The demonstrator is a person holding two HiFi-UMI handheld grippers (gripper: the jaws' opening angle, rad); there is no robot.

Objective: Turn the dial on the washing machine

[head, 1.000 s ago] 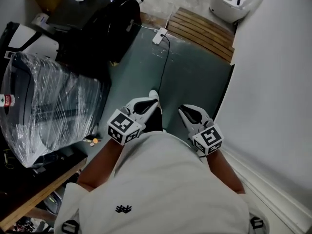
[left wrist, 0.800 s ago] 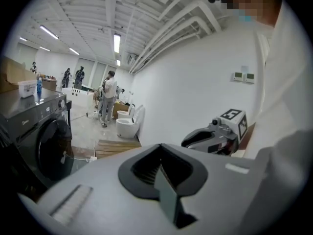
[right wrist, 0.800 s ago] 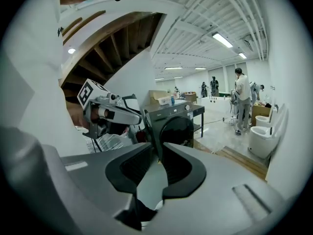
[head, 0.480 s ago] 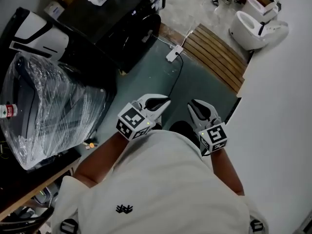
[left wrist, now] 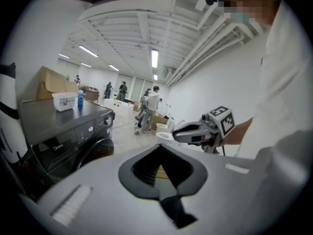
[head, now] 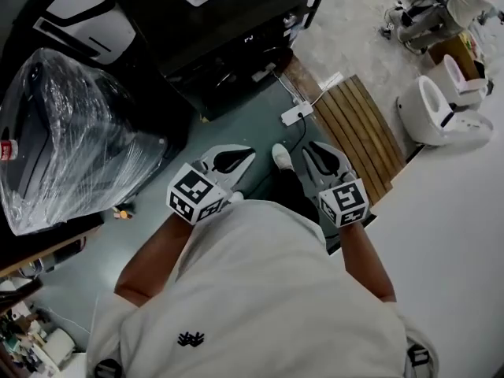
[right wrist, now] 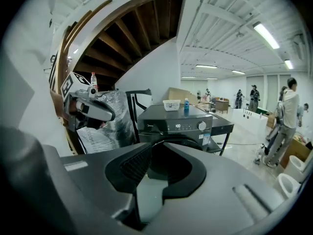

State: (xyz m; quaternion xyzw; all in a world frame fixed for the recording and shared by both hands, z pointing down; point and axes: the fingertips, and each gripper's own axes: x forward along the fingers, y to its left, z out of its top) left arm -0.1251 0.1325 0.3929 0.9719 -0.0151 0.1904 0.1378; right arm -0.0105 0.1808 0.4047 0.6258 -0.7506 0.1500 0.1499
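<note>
Ahead of both grippers, across a stretch of green floor [head: 236, 124], stands the black front-loading washing machine [head: 228, 46], well apart from either pair of jaws. In the right gripper view it sits straight beyond the jaw tips, with its lit display and round silver dial [right wrist: 202, 126] on the control panel, the dial toward the panel's right end. In the left gripper view the machine lies off to the left of the jaws.

The person holds both grippers close in front of the chest, side by side and pointing forward. The left gripper [head: 240, 160] has its jaws together at the tips, with nothing between them and nothing touched. The right gripper [head: 315, 154] has its jaws a narrow crack apart. They are empty too, and only the machine's dark front, far off, shows through the gap. Neither gripper is near the dial.
</note>
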